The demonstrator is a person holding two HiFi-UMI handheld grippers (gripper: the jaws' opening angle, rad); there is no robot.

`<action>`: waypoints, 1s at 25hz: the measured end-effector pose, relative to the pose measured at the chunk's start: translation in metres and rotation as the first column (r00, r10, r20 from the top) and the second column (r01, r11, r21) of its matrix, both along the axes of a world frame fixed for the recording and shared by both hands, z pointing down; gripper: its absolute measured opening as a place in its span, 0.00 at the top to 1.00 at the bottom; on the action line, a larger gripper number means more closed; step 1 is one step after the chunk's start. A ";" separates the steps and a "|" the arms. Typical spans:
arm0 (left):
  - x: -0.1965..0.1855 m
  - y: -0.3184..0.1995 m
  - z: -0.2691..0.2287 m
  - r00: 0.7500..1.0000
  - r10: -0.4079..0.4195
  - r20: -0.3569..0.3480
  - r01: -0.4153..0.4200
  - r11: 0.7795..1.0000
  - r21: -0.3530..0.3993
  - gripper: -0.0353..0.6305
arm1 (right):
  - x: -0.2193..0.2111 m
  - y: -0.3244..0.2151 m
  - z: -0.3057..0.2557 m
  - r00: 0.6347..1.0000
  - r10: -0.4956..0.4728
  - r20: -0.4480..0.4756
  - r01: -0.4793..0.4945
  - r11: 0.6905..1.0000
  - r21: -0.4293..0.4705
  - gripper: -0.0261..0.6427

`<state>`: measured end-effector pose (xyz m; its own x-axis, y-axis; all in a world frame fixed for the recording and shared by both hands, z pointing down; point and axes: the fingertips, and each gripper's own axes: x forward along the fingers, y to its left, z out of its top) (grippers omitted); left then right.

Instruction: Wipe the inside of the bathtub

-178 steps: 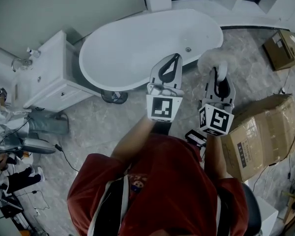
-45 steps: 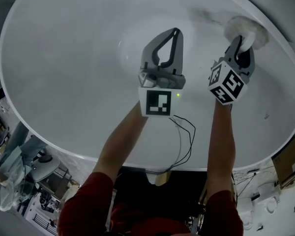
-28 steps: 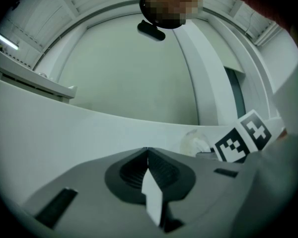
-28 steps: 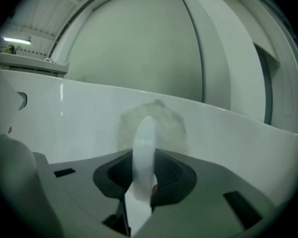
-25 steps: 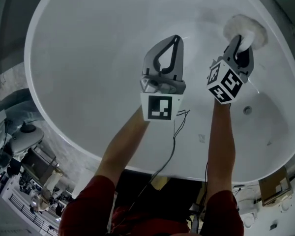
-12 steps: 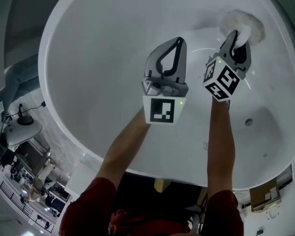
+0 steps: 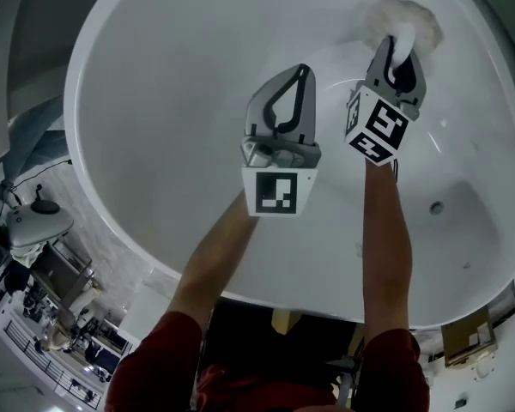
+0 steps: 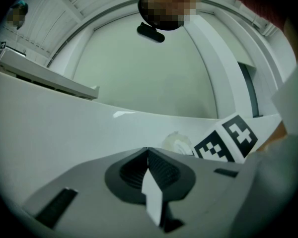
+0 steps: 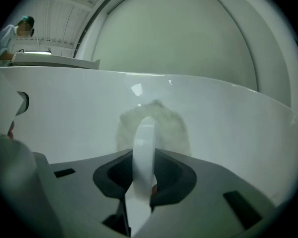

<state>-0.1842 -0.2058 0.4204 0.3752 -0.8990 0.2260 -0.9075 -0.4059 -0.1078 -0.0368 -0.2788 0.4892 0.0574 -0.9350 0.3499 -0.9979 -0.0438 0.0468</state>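
Note:
The white bathtub (image 7: pixel 163 84) fills the head view from above. My right gripper (image 7: pixel 393 39) is shut on the white loop handle (image 9: pixel 145 140) of a fluffy white wiping pad (image 7: pixel 401 14). The pad (image 9: pixel 175 128) lies pressed against the tub's far inner wall (image 9: pixel 233 128). My left gripper (image 7: pixel 301 70) hangs over the middle of the tub, shut with nothing between its jaws. In the left gripper view, the left gripper (image 8: pixel 148 150) points at the tub wall, with the pad (image 8: pixel 177 144) and the right gripper's marker cube (image 8: pixel 229 142) just to its right.
The drain (image 7: pixel 436 207) sits in the tub floor, right of my right forearm. A cardboard box (image 7: pixel 469 342) stands outside the tub at bottom right, and cluttered equipment (image 7: pixel 39 221) at lower left. A person (image 9: pixel 16 29) stands by a white counter (image 9: pixel 54 59) beyond the rim.
The right gripper has slid the pad leftward and farther along the tub's far wall. The left gripper stays shut and has hardly moved. Earlier I stood beside the tub.

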 end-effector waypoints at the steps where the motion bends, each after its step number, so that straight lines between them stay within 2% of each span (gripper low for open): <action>1: 0.007 0.005 -0.002 1.000 0.008 0.001 -0.008 1.000 0.005 0.92 | 0.003 0.005 -0.002 1.000 -0.013 0.004 0.013 1.000 0.001 0.83; 4: 0.036 0.020 -0.010 0.999 0.038 -0.008 -0.037 0.999 0.016 0.92 | 0.025 0.028 -0.015 1.000 -0.015 0.006 0.014 1.000 0.022 0.82; 7: 0.069 0.035 -0.016 0.997 0.054 -0.047 -0.054 0.998 0.015 0.92 | 0.061 0.058 -0.027 1.000 0.022 0.004 -0.023 0.999 0.038 0.82; 10: 0.117 0.056 -0.024 0.993 0.102 -0.052 -0.100 0.994 0.032 0.92 | 0.116 0.095 -0.035 0.997 0.078 0.001 -0.078 0.996 0.044 0.82; 13: 0.183 0.087 -0.031 0.984 0.162 -0.077 -0.160 0.986 0.040 0.92 | 0.190 0.144 -0.043 0.987 0.160 -0.014 -0.159 0.986 0.051 0.82; 18: 0.302 0.148 -0.036 0.952 0.280 -0.120 -0.277 0.960 0.049 0.92 | 0.320 0.243 -0.047 0.947 0.317 -0.049 -0.314 0.948 0.053 0.82; 25: 0.448 0.243 -0.027 0.912 0.381 -0.154 -0.377 0.925 0.054 0.92 | 0.474 0.389 -0.018 0.874 0.481 -0.068 -0.482 0.876 0.000 0.82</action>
<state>0.2633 0.0373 0.3932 0.7181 -0.6861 0.1169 -0.6918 -0.7220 0.0118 0.4376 0.1103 0.4708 0.5221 -0.7800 0.3451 -0.8482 -0.5172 0.1143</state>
